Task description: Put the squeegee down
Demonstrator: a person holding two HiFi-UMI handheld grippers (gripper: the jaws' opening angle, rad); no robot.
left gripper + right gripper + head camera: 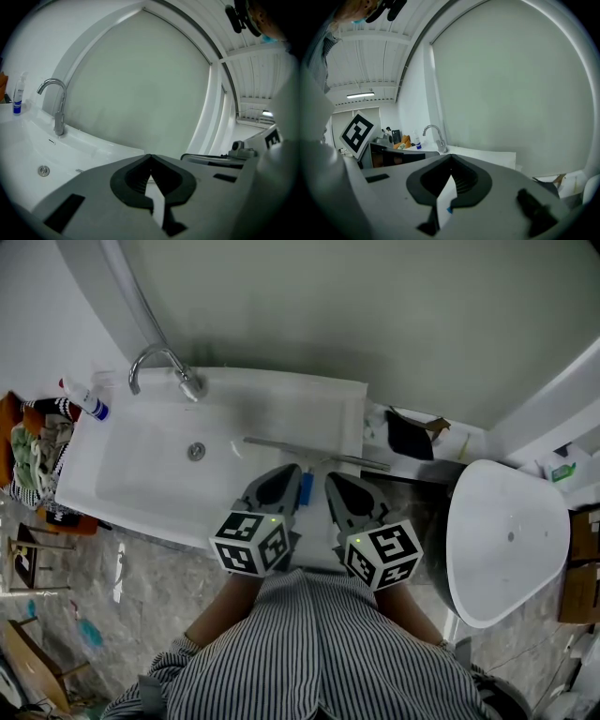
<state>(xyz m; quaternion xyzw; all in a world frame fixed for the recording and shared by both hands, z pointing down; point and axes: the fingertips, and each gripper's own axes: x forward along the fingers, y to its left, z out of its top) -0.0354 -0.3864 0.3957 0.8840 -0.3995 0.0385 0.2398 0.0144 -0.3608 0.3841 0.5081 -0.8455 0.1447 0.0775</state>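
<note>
Grey-bladed squeegee [314, 452] is laid across the sink rim [349, 404], judged light and stiff, best taken by its blue handle [307, 489]; left gripper [292, 471] and right gripper [333, 480] are closed on nothing.

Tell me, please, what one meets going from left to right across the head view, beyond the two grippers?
spray bottle → faucet → squeegee → black object → white oval fixture

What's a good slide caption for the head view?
Shut and empty, the left gripper and right gripper hang near the squeegee lying across the right end of the sink.
</note>
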